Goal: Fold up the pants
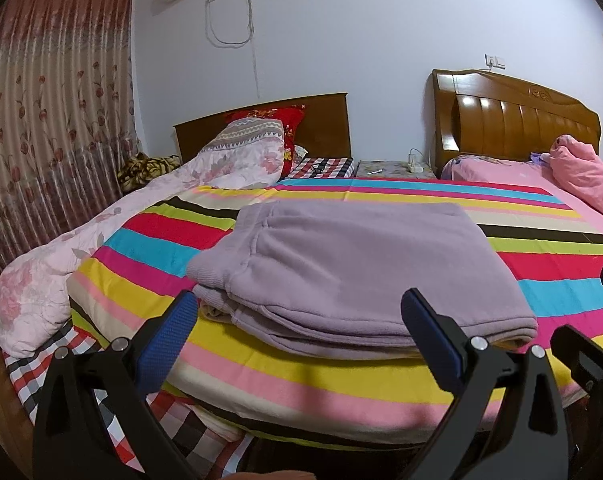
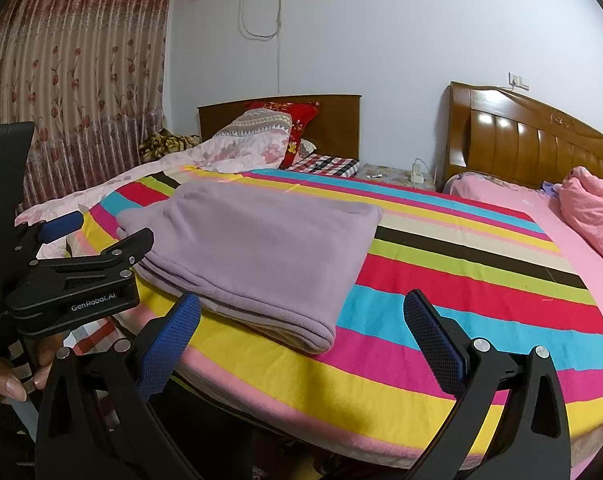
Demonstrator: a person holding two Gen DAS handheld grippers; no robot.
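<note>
Lilac fleece pants (image 1: 349, 264) lie folded in a flat stack on the striped bedspread (image 1: 301, 384), near its front edge. They also show in the right wrist view (image 2: 257, 248), left of centre. My left gripper (image 1: 301, 312) is open and empty, its blue-padded fingers just in front of the stack's near edge. My right gripper (image 2: 301, 312) is open and empty, to the right of the stack and in front of its near right corner. The left gripper (image 2: 97, 232) also shows in the right wrist view at the far left, beside the pants.
A pink floral quilt (image 1: 61, 264) lies along the left of the bed. A pink blanket (image 1: 581, 176) is heaped at the right by a wooden headboard (image 1: 513, 116). A small nightstand (image 1: 393, 168) stands between the two beds. A floral curtain (image 1: 41, 100) hangs at the left.
</note>
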